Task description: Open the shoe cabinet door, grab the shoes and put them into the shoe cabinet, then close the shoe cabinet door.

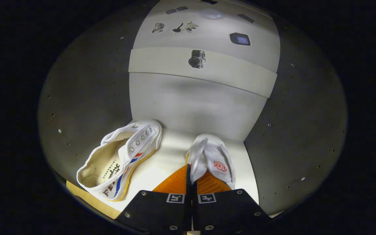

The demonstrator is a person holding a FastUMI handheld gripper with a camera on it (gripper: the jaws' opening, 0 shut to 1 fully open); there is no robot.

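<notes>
So, door: open already.
Left shoe point(119, 160): on shelf point(162, 163), 10 o'clock of gripper point(192, 182).
Gripper: pinching right shoe point(212, 160) inside cabinet point(86, 98).
Left: release, close door.

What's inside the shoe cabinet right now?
Two white shoes on the cabinet floor: one lying on its side, one pinched by the gripper. Its heel is hidden.

two shoes on the cabinet floor point(171, 156); left shoe point(122, 160) on its side; right shoe point(212, 161) between the tongs point(193, 171).
</notes>
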